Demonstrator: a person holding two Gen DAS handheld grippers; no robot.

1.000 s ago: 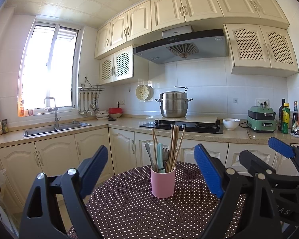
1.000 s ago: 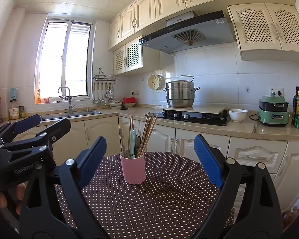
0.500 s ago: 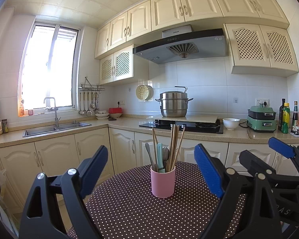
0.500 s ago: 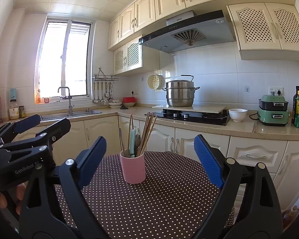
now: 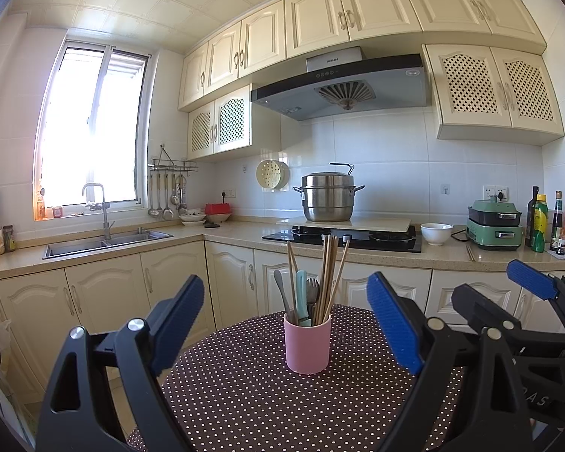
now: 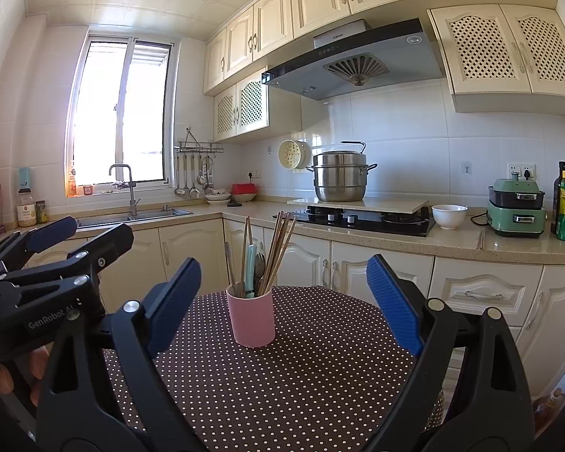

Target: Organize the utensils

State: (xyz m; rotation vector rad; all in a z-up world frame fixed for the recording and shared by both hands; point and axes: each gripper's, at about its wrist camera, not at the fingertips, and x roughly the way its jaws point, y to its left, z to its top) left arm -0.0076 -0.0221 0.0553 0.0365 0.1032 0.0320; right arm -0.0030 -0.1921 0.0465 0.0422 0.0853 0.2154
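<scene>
I hold both grippers, left (image 5: 284,324) and right (image 6: 282,301), jaws wide and empty. The left's side reads "GenRobot". One pink cup (image 5: 307,342) of utensils stands upright on one dotted table (image 5: 245,395); one steamer pot (image 5: 327,197) sits far behind.

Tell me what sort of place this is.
A home kitchen, most likely. A steel pot sits on the stove under a range hood, a sink lies below the window, and a pink cup of utensils stands on the dotted table.
</scene>
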